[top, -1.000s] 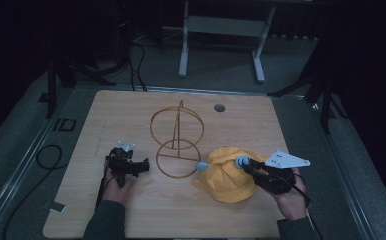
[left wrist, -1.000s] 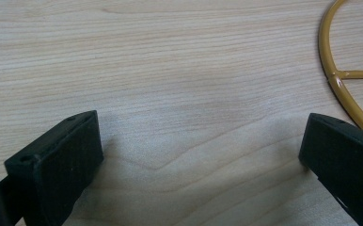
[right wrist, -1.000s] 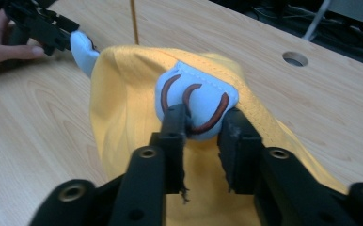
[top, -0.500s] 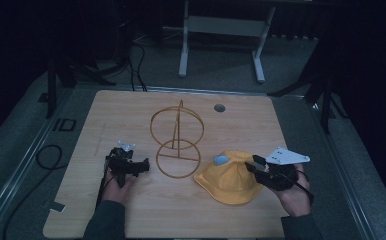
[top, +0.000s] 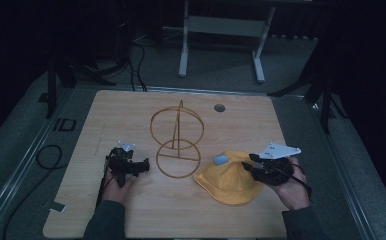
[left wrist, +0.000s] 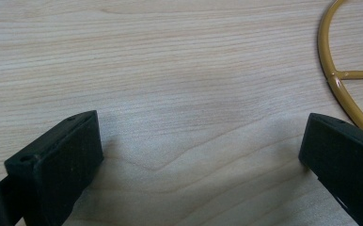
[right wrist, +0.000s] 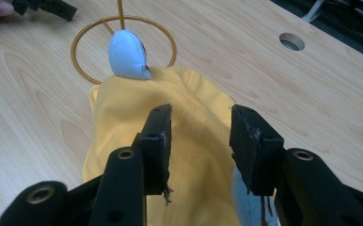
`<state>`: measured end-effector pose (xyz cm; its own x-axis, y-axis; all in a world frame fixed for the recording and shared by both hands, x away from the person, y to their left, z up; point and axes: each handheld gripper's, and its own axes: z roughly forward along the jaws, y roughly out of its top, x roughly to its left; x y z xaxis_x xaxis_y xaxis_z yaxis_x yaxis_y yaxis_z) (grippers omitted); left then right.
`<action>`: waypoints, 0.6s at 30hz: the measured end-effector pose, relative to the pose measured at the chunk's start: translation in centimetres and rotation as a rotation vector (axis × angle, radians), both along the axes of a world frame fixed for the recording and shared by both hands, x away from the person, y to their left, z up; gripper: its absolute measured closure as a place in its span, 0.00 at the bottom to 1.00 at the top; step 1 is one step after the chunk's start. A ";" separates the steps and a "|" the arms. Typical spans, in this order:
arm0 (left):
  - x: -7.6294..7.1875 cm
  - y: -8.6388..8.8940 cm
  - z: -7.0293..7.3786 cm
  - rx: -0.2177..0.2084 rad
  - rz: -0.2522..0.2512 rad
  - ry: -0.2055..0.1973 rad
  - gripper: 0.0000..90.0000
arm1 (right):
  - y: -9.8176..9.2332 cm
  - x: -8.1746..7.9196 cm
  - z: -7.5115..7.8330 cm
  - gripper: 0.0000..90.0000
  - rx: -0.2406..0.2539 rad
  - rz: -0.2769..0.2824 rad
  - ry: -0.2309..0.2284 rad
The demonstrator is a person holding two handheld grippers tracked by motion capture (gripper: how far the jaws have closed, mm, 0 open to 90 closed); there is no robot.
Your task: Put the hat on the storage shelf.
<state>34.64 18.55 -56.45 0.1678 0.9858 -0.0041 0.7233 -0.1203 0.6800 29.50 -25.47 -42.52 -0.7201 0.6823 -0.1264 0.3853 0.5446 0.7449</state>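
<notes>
The tabletop [top: 131,215] is pale wood and takes up the middle of the high view, with a small round hole [top: 219,107] near its far edge, right of centre. My forearms come in from the bottom of that frame.

On the tabletop, about centre frame, stands a gold wire stand [top: 177,140]: a flat ring with spokes lying on the wood, a thin post rising from it, and an upright ring on top.

Lower right of centre lies a yellow hat [top: 228,180], slumped on the wood just beside the stand's base ring. In the right gripper view the ring sits right behind the hat's far edge.

My right tool [top: 257,166] is at the hat's right side. In the right gripper view its jaws stand a moderate way apart over the yellow cloth, gripping nothing; I cannot tell if they touch it.

My left tool [top: 142,166] rests at lower left of centre, just left of the base ring, jaws spread wide over bare wood.

A small pale-blue pad [right wrist: 128,55] sits on the hat's far edge.
</notes>
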 end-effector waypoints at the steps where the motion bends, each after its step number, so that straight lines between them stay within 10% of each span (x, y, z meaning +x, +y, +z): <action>1: 0.0 0.0 0.0 0.000 0.000 0.000 0.00 | 0.1 0.1 0.1 0.65 -0.007 0.006 0.001; 18: 0.0 0.0 0.0 0.000 0.000 0.000 0.00 | 1.8 1.6 1.0 0.61 -0.160 0.079 0.041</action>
<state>34.64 18.55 -56.45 0.1680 0.9858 -0.0042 0.7235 -0.1204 0.6798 31.06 -23.67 -41.56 -0.7773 0.5972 -0.1979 0.3653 0.6845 0.6309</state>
